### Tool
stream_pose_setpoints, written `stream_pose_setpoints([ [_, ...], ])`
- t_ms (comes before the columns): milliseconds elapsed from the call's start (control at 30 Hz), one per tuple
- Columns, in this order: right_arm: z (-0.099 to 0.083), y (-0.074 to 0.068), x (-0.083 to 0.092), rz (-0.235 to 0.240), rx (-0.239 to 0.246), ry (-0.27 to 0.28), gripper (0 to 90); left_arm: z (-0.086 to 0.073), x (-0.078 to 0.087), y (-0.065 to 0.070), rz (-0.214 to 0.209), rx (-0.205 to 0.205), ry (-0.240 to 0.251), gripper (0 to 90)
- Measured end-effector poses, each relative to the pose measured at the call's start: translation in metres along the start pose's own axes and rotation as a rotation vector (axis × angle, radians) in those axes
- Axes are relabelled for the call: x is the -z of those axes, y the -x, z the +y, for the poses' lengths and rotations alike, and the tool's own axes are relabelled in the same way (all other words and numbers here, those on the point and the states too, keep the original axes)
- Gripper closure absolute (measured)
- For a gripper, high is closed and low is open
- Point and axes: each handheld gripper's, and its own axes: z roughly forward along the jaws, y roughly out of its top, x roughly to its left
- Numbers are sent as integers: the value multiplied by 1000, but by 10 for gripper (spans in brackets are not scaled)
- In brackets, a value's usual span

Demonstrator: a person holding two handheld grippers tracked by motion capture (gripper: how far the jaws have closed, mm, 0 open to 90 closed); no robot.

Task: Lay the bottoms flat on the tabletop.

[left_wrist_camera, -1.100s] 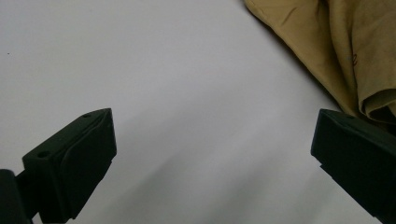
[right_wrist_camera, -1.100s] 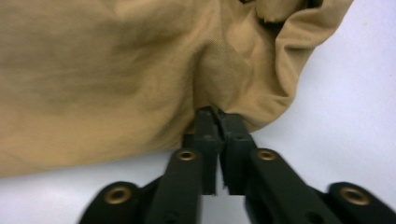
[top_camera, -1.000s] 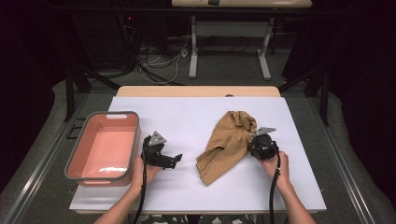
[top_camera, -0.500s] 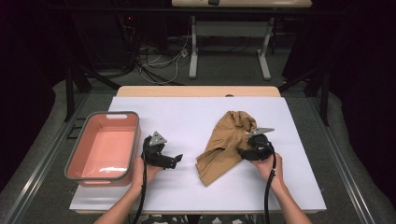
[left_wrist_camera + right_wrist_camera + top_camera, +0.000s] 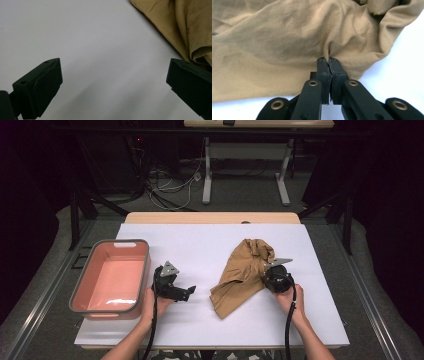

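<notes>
A crumpled tan cloth point(image 5: 240, 275) lies on the white table top point(image 5: 200, 245), right of centre. My right gripper point(image 5: 264, 277) is at the cloth's right edge, pointing left into it. In the right gripper view its jaws have just been closing, and my right gripper point(image 5: 329, 62) is now shut on a small pinch of the tan cloth point(image 5: 287, 45). My left gripper point(image 5: 188, 292) rests on the table left of the cloth and points toward it. Its jaws stand wide apart over bare table in the left gripper view point(image 5: 112, 87), with the cloth point(image 5: 190, 30) just beyond the right jaw.
A pink tub point(image 5: 82, 290) with a grey rim stands at the table's left side, next to my left hand. Desk legs and cables show on the floor beyond the table's far edge.
My right gripper has edged a little left against the cloth's right edge. The left hand and the tub have not moved.
</notes>
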Motion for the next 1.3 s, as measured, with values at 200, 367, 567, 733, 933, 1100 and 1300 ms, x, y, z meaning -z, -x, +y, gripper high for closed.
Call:
stream_pose_setpoints([
  [200,4,2,13,-48,47,-18,885,0,1,-2,2,8,7,2],
  [367,2,8,20,-73,63,-36,883,0,1,-2,1,7,7,3],
  [567,-1,13,19,-143,85,-75,882,0,1,-1,-1,12,11,4],
  [733,-5,20,14,-131,38,-64,808,0,0,0,2,13,6,5],
  [933,-8,30,18,-61,-73,6,530,1,-2,2,9,10,-3,7],
  [1100,-16,29,23,-5,-154,40,384,3,-5,6,12,7,-9,7],
  [1300,-27,20,25,3,-153,51,334,10,-9,10,7,15,-15,1],
])
